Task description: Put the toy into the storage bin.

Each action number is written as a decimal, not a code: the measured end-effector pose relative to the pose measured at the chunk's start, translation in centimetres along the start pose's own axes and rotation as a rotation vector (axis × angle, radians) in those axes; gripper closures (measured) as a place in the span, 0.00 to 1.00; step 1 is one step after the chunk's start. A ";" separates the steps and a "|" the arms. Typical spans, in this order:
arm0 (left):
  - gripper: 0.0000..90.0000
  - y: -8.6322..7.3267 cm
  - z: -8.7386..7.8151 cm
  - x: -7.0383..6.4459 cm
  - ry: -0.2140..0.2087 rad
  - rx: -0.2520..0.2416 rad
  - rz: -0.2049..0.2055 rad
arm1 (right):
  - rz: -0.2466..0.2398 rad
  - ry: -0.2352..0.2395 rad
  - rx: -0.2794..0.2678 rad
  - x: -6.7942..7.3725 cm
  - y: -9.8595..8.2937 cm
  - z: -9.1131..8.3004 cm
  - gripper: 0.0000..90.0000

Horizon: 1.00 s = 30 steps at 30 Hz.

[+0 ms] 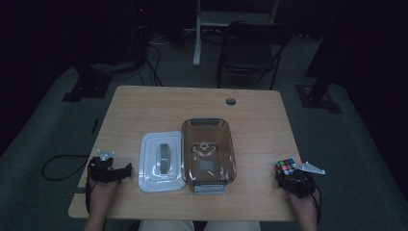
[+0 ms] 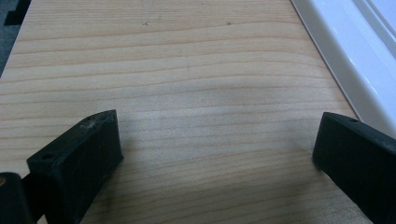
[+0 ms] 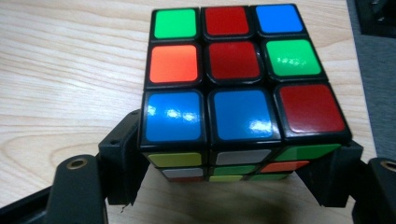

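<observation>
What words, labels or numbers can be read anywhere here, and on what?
None: no readable text.
Puzzle cube held in the right tool: plain coloured stickers, no print.
White lid and clear box: embossed shapes, too dim and small to read as any sign.

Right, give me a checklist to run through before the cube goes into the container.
1. Rubik's cube between the jaws of the right hand-held gripper: ok, a jaw sits on each side.
2. Grip firm enough to lift: cannot tell.
3. Lid off the brown transparent container: ok, it lies flat beside it on the left.
4. Container free inside: ok, nothing seen in it.
5. Left hand-held gripper out of the way: ok, open over bare table, left of the lid.
6. Path from cube to container clear: ok, bare wood between.
</observation>
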<state>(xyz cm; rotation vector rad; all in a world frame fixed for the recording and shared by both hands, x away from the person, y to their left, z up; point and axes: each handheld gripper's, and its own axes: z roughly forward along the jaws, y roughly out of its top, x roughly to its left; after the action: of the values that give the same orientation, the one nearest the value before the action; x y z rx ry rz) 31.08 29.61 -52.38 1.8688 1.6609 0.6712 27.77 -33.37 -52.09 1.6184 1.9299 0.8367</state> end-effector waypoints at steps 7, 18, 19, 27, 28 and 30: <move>0.02 0.0 0.0 0.0 0.000 0.000 0.000 | 0.002 -0.011 0.005 0.1 -0.1 0.1 0.37; 0.02 0.0 0.0 0.0 0.000 0.000 0.000 | 0.000 -0.002 -0.007 0.1 0.1 -0.2 0.38; 0.02 0.0 0.0 0.0 -0.001 0.000 0.000 | -0.005 0.006 -0.009 0.2 0.2 -0.3 0.38; 0.02 0.0 0.0 0.0 -0.001 0.000 0.000 | -0.053 0.060 -0.035 0.8 1.7 -1.4 0.38; 0.02 0.0 0.0 0.0 -0.001 0.000 -0.001 | -0.061 0.064 -0.035 0.9 1.8 -1.4 0.38; 0.02 0.0 0.0 0.0 -0.001 0.000 0.000 | -0.073 0.074 -0.034 1.1 2.0 -1.5 0.38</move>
<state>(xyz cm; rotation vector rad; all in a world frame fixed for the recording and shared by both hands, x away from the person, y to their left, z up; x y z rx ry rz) 31.09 29.62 -52.38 1.8687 1.6607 0.6704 27.88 -32.27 -49.55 1.5082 2.0017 0.9065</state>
